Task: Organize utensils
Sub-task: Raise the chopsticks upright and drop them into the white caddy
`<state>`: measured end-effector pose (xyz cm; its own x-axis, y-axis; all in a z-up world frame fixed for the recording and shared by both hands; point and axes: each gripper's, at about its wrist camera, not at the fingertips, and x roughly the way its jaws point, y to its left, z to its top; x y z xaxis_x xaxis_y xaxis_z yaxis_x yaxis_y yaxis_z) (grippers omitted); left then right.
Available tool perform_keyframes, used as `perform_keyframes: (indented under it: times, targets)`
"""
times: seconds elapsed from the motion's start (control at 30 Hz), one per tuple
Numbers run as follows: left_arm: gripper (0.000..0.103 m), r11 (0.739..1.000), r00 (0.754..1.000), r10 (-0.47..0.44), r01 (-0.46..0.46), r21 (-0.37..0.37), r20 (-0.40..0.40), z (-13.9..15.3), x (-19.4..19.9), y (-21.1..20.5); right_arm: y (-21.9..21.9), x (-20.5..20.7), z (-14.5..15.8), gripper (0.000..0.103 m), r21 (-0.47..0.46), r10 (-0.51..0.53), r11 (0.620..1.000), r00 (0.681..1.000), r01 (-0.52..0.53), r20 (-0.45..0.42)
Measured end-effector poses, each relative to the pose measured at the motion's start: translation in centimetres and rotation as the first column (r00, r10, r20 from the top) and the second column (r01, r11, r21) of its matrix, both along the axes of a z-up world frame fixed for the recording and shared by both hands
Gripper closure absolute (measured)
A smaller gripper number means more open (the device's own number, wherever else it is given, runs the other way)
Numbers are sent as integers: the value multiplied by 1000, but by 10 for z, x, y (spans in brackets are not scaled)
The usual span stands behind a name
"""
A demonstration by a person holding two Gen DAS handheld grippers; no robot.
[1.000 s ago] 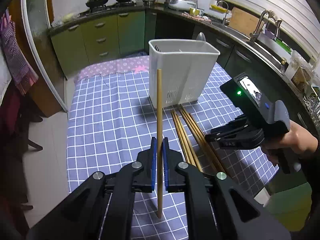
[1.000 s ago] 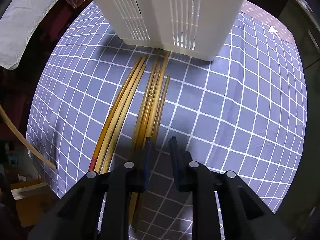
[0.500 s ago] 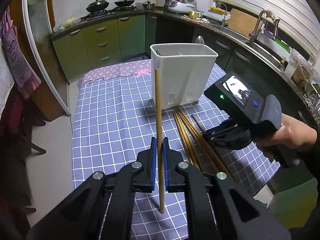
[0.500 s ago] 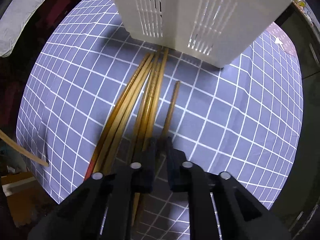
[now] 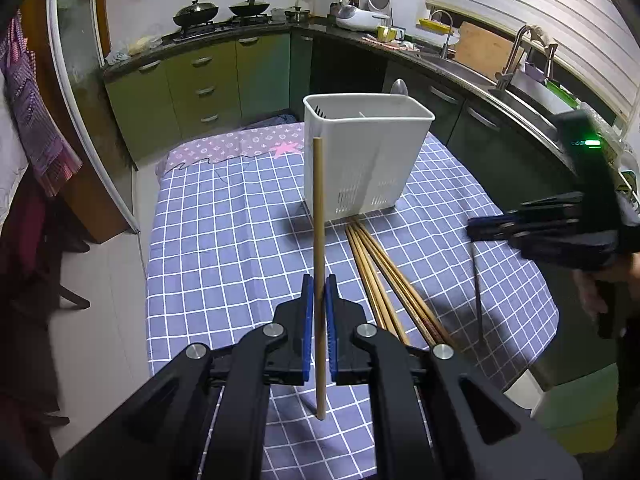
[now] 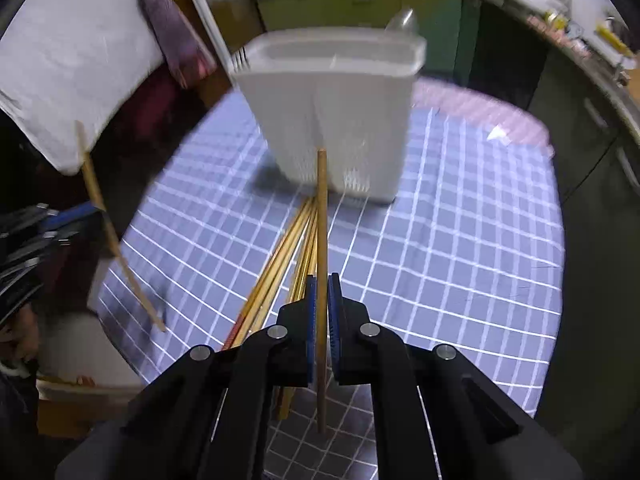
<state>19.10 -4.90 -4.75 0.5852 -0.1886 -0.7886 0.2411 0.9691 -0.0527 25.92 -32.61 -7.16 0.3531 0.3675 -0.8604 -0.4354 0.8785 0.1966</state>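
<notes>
Left wrist view: your left gripper [image 5: 319,292] clamped one pale wooden chopstick [image 5: 319,216] upright; your right gripper [image 6: 322,296] pinched another light-brown chopstick [image 6: 321,220] — both above the blue checked tablecloth [image 5: 224,240], near the white slotted plastic utensil holder [image 5: 360,160], loose chopsticks [image 5: 384,272] lying beside it.

On the checked tablecloth [image 5: 224,240] the utensil caddy [image 5: 360,160] stands upper centre of the left wrist view. The loose chopsticks [image 5: 384,276] lie just below it, fanning toward the lower right.
</notes>
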Motion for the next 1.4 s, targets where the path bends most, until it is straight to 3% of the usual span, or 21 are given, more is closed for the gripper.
perform_keyframes:
  times: [0.17, 0.43, 0.97, 1.17, 1.4]
  targets:
    - [97, 1000, 1000, 3, -3, -1, 25, 4, -5, 0, -46, -31, 24, 96, 59, -79, 996, 989, 72, 123]
    - [97, 1000, 999, -10, 9, 3, 46, 12, -6, -3, -82, -64, 28, 96, 155, -150, 980, 973, 124, 172]
    - [97, 999, 997, -42, 43, -11, 71, 39, 16, -19, -73, -56, 67, 96, 202, -127, 976, 959, 76, 252]
    - [97, 996, 993, -63, 69, -50, 101, 83, 37, -25, -67, -47, 112, 96, 229, -125, 972, 935, 48, 332]
    - [97, 995, 960, -41, 64, -76, 276, 154, 62, -35, -64, -27, 177, 96, 291, -171, 956, 872, 34, 458]
